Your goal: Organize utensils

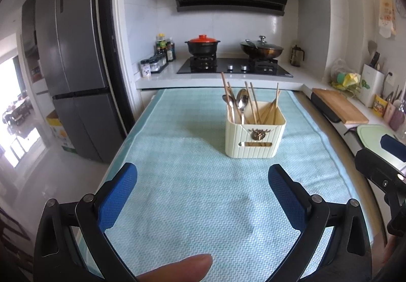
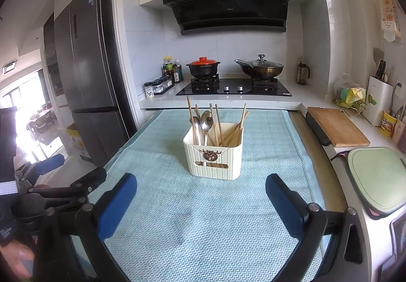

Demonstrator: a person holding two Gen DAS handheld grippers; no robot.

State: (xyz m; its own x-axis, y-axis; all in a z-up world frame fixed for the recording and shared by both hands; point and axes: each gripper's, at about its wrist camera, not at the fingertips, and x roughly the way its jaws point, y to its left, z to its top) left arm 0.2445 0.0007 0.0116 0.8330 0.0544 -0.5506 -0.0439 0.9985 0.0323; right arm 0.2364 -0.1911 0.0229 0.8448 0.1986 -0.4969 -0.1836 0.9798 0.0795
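Both tools (image 1: 203, 180) (image 2: 201, 188) agape, no legible writing

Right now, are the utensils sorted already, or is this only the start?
It looks done, or not begun; I cannot tell which. All utensils in view, spoons and chopsticks, stand together in the cream holder on the blue mat; none lie loose. Nothing is in hand: the left tongs and right tongs are open and hold nothing. If spoons and chopsticks need separating, that remains.
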